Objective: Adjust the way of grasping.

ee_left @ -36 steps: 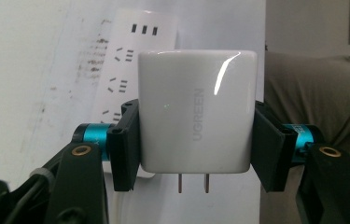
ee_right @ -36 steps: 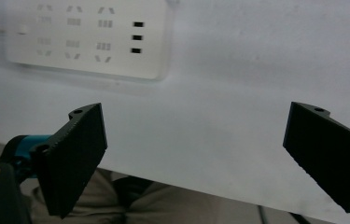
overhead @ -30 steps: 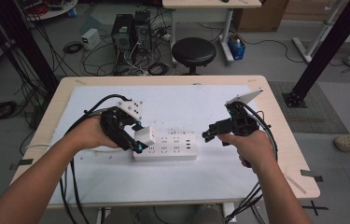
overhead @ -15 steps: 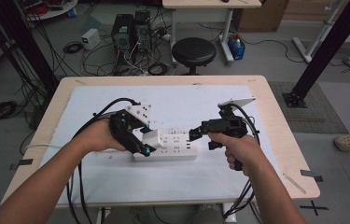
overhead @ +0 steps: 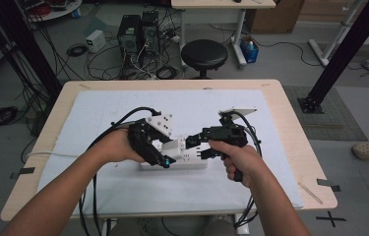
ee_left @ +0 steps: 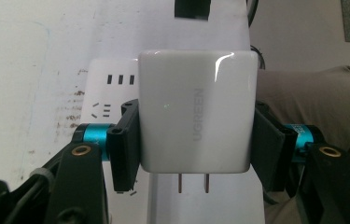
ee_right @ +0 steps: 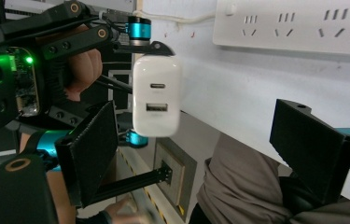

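left gripper (overhead: 165, 158) clamping white charger (ee_left: 196, 112) above power strip (overhead: 192, 158), right gripper (overhead: 193, 146) jaws apart and just closing with nothing between them, near charger, usb ports facing right gripper view, prongs in left gripper view

A wooden table (overhead: 290, 123) bears a white mat (overhead: 123, 108), with a power strip (overhead: 192, 160) lying on it.

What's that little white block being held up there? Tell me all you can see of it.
It is a charger, a glossy white plastic block with rounded corners, grey UGREEN lettering on its broad face and two metal prongs. Its end face carries two ports. The left gripper clamps its sides between black jaws, above a white power strip. The right gripper, jaws open, faces it without touching.
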`<state>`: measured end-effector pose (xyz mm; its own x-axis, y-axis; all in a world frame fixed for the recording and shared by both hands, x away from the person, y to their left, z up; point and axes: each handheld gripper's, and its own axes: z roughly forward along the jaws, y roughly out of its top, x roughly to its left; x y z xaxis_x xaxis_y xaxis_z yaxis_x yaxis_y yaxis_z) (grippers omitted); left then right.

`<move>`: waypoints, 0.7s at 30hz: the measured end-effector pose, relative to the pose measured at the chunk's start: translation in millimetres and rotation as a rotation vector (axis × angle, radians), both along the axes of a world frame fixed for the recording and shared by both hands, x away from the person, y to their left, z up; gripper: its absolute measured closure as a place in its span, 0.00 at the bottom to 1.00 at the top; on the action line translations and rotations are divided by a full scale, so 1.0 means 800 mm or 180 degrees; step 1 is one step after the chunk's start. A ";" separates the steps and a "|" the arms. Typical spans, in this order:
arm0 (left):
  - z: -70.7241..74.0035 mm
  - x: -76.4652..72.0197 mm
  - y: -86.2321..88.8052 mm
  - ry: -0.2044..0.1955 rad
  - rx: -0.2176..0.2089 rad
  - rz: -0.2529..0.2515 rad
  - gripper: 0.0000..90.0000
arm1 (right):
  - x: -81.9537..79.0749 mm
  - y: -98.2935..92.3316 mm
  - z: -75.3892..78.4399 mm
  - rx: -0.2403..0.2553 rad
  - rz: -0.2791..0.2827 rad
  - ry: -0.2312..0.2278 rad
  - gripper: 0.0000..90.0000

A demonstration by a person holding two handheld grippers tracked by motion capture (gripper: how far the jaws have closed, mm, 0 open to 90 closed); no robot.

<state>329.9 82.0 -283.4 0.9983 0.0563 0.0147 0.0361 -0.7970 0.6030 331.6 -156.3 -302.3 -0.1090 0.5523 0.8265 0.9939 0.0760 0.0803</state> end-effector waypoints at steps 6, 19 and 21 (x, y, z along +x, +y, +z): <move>-0.002 0.000 -0.006 -0.0049 0.0018 0.0003 0.47 | 0.003 0.010 -0.009 0.0104 0.0024 0.0061 0.22; -0.006 -0.001 -0.016 -0.0140 0.0055 -0.0001 0.47 | 0.006 0.024 -0.016 0.0196 0.0039 0.0084 0.45; -0.006 -0.001 -0.017 -0.0169 0.0072 -0.0001 0.47 | 0.006 0.025 -0.017 0.0208 0.0028 0.0087 0.48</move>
<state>328.9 68.8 -288.4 0.9961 0.0549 0.0687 0.0043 -0.8105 0.5857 336.6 -136.6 -316.0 -0.0907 0.4962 0.8635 0.9951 0.0803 0.0583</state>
